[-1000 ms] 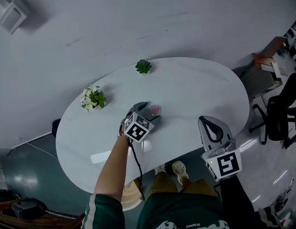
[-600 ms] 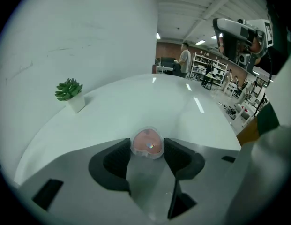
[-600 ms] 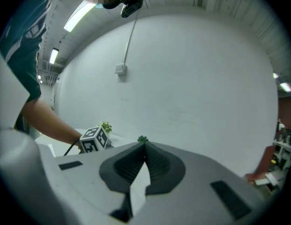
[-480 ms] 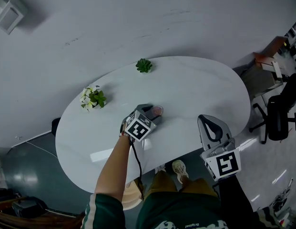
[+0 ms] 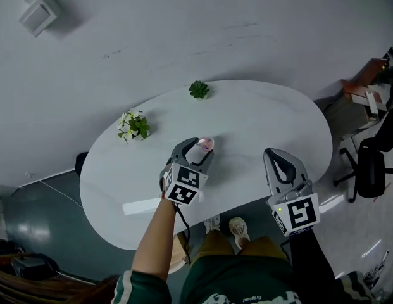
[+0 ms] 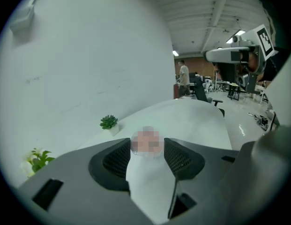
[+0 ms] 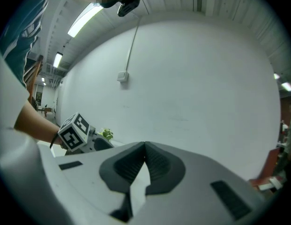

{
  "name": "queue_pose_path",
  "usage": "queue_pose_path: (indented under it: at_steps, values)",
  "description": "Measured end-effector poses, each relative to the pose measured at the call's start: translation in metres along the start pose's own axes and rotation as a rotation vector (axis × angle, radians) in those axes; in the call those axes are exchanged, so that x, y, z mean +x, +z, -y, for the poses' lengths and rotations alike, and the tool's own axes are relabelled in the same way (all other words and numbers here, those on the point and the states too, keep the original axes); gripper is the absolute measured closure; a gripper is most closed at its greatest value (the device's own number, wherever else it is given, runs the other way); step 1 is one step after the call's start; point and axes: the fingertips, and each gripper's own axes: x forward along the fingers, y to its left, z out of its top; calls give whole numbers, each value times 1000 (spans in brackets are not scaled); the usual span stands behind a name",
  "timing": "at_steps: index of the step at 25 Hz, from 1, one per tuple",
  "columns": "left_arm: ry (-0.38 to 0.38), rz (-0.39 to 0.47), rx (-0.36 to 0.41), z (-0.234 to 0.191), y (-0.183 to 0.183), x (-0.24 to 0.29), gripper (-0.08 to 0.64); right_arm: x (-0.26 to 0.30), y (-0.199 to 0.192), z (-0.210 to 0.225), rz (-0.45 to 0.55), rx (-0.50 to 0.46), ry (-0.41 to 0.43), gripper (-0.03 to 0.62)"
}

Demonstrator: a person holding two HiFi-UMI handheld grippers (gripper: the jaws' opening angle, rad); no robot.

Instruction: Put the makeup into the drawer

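Observation:
The makeup (image 5: pixel 205 144) is a small round pink piece, pressed between the pads of my left gripper (image 5: pixel 199 146), which holds it up above the white oval table (image 5: pixel 266 119). In the left gripper view the pink makeup (image 6: pixel 146 142) sits between the two dark pads, and my left gripper (image 6: pixel 146 150) is shut on it. My right gripper (image 5: pixel 280 156) hovers off the table's near edge with its jaws together and nothing in them. In the right gripper view its tips (image 7: pixel 145 146) touch, and the left gripper's marker cube (image 7: pixel 77 132) shows at the left. No drawer is in view.
Two small potted plants stand on the table: a green succulent (image 5: pixel 199 89) at the far edge and a white-flowered one (image 5: pixel 134 125) at the left. A black office chair (image 5: pixel 373 157) stands right of the table. The grey wall with a mounted box (image 5: pixel 39 12) lies behind.
My left gripper closed on the pink makeup on the table and has lifted it up and slightly toward me. The right gripper has stayed in place.

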Motion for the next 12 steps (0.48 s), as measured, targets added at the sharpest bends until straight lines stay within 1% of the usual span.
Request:
queue_pose_path:
  at_steps: [6, 12]
  values:
    - [163, 136, -30, 11, 50, -67, 330, -13, 23, -2, 57, -9, 18, 588]
    - [295, 247, -94, 31, 80, -131, 330, -30, 39, -8, 104, -12, 37, 588]
